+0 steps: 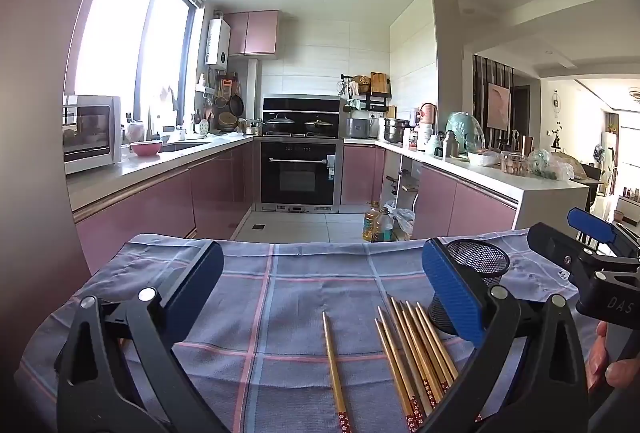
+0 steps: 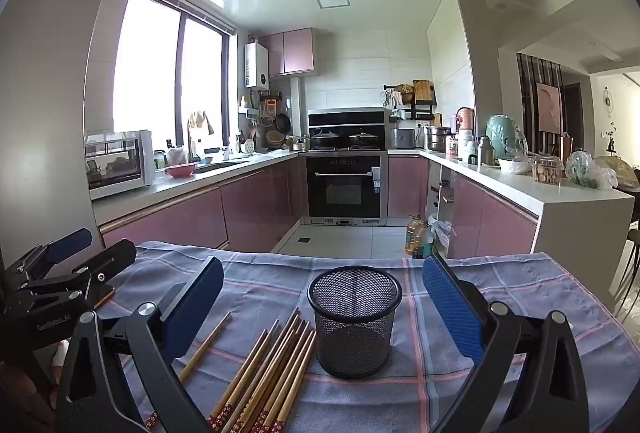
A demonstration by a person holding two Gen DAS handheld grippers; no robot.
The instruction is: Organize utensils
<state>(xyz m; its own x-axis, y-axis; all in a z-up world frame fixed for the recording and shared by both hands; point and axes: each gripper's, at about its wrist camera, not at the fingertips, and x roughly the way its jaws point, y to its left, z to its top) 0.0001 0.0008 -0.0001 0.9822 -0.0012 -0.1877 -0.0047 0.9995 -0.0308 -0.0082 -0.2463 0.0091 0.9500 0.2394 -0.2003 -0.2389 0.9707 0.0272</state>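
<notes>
1. Nearest: left claw spread wide, nothing between its blue pads, hovering low over the checked cloth on the tabletop.
2. Likewise the right claw: wide apart, empty, framing the mesh cup.
3. Just beyond the left claw, lying flat on the cloth: a bundle of chopsticks, tips pointing away, patterned red ends toward the cameras; one single chopstick a little apart to the left of the bundle.
4. Further on: the mesh cup, upright, black, apparently empty (as far as the right wrist view shows through the mesh), just beside the bundle's tips on the right.
5. Far background: kitchen with pink cabinets, an oven, counters on both sides.
6. Step in hand, judged from the above: the very start, with no chopstick lifted and none in the cup; both claws poised for a first pick.
7. Next move, as a judgement: lowering the left claw over the bundle or the loose stick, closing across the shafts near mid-length, lifting, tilting tips down, dropping into the cup. Thin round sticks lying flat, so a low, level approach needed; risk of rolling or scattering the bundle. Right claw well placed to steady the light cup against tipping.
</notes>
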